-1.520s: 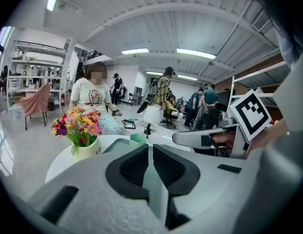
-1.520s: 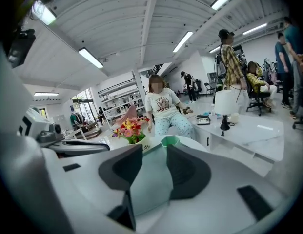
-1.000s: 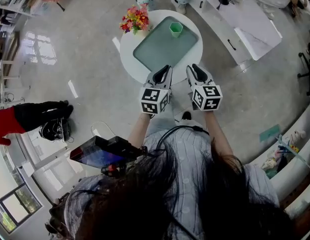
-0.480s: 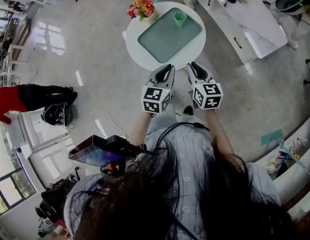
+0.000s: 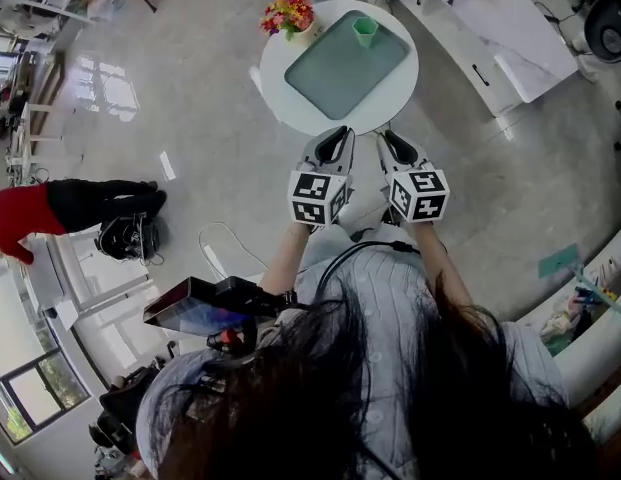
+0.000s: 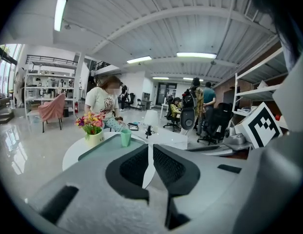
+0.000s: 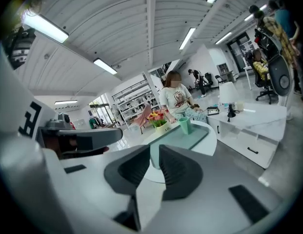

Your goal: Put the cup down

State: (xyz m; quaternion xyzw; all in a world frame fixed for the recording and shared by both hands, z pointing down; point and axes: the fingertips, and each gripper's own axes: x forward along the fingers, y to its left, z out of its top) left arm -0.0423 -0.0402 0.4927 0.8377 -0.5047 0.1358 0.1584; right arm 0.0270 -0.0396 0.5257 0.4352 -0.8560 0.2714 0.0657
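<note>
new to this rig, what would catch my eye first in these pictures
The two marker-cubed grippers stand out mid-frame in the head view: the left gripper and right gripper are both empty and point toward the table, and the right one's jaws have just been closing on nothing. Beyond them, a round white table carries a green tray, with a green cup upright at its far corner and bright flowers beside the tray.
</note>
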